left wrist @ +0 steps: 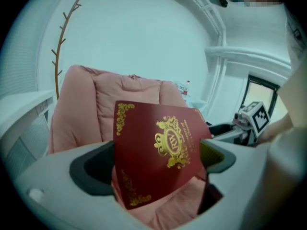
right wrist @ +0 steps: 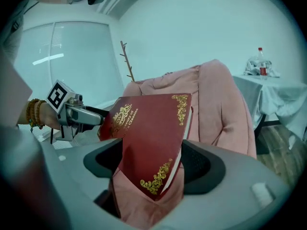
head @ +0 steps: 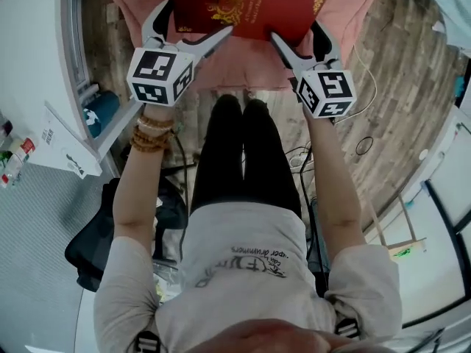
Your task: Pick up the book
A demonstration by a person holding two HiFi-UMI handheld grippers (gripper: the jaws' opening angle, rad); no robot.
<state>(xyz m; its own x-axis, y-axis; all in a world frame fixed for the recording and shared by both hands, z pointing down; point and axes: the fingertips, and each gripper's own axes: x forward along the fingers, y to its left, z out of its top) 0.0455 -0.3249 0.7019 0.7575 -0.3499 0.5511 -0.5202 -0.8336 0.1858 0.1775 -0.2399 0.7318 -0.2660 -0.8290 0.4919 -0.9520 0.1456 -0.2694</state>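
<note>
A dark red book with gold ornaments is held up in front of a pink armchair. My left gripper grips its lower left corner, and my right gripper grips its lower right corner. In the left gripper view the book spans the gap between the two pads of the left gripper, cover toward the camera. In the right gripper view the book stands tilted inside the right gripper, its page edge showing. Both grippers are shut on it.
The armchair's padded back rises behind the book. A white counter runs along the left, and a black bag lies on the floor. Cables trail over the wooden floor. A draped table with a bottle stands at the right.
</note>
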